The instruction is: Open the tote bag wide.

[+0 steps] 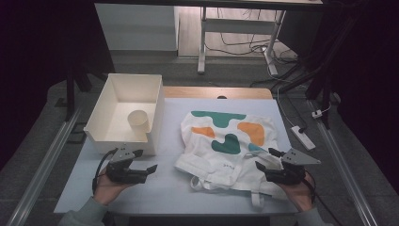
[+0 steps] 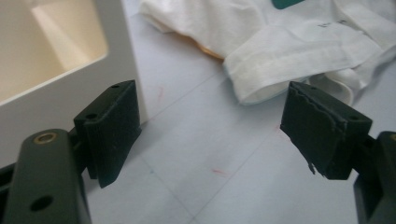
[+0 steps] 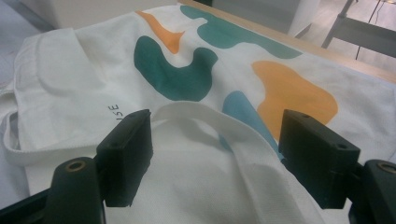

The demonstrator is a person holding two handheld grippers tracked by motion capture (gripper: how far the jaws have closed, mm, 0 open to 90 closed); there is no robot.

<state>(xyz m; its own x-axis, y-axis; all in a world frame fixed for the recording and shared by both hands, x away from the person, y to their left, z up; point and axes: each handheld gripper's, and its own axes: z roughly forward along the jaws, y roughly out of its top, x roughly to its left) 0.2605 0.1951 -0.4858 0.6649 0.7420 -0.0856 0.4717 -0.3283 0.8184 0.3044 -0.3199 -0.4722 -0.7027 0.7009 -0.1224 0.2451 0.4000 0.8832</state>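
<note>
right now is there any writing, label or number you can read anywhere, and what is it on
"SE": small black letters, turned sideways, on the white cloth bag beside the left jaw in the right gripper view; any letters before them are hidden.
A short black print line on the same bag near its hem, seen from the high view and the left gripper view: too small and blurred to read.
Nothing readable on the white box or the paper cup.

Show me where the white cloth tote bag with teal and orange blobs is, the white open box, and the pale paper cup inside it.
White cloth tote bag [image 1: 221, 157]: high view, plain lower front panel.
White open box [image 1: 103, 101]: high view, left wall.
Pale paper cup [image 1: 139, 121]: high view, its side, inside the box.
</note>
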